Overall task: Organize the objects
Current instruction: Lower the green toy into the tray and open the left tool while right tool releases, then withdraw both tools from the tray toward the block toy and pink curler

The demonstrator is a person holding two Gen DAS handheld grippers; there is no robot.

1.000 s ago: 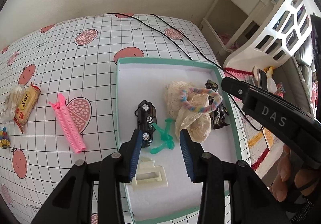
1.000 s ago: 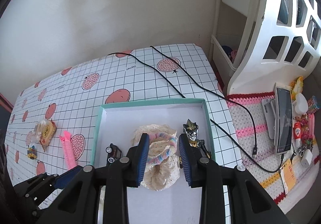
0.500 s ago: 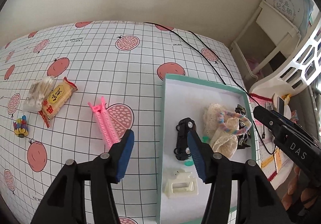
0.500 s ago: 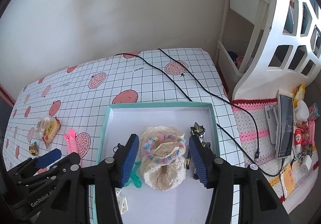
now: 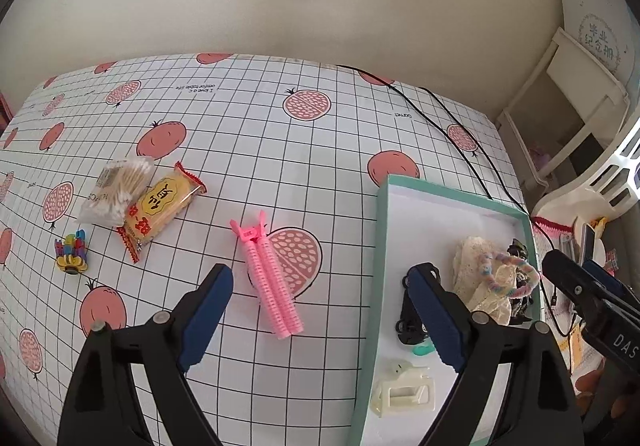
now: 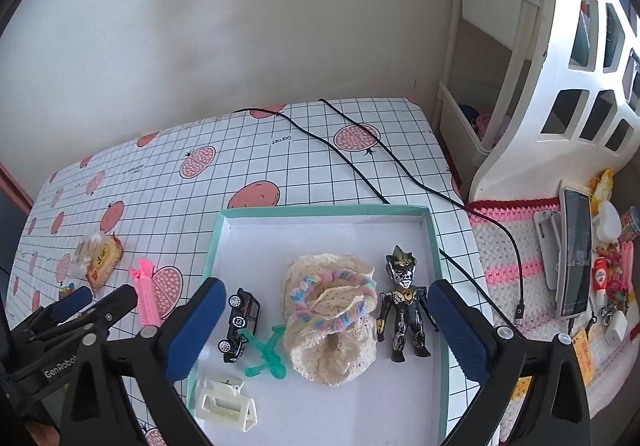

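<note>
Teal-rimmed tray (image 6: 434, 242) sits on the gridded tablecloth (image 5: 280, 150), its near end cut off by both views; in the left wrist view the left gripper's right finger hides most of the black toy car (image 5: 408, 320) and all but a sliver of the green plastic piece (image 5: 424, 349). One pink hair roller (image 5: 270, 278) lies on the cloth just left of the tray, apart from it, its long axis running away from the camera and tilted slightly left, clip end far (two ridged tubes side by side, as far as can be made out). Left gripper (image 5: 324, 322) hovers above the cloth near the roller with its jaws spread wide and nothing between them; right gripper (image 6: 328, 330) hangs over the tray, likewise wide apart and empty. Inside the tray, counted in the right wrist view: one car (image 6: 240, 324), one green piece (image 6: 266, 354), one cream lace pouch (image 6: 332, 326) with one pastel fuzzy ring (image 6: 336, 302) on it, one dark masked figure (image 6: 404, 318) lying lengthwise with its head far, one cream clip (image 6: 224, 404). Farther left on the cloth: one bag of cotton swabs (image 5: 116, 190), one yellow snack packet (image 5: 160, 206) overlapping it, one small multicoloured toy (image 5: 72, 256), too small to identify.
</note>
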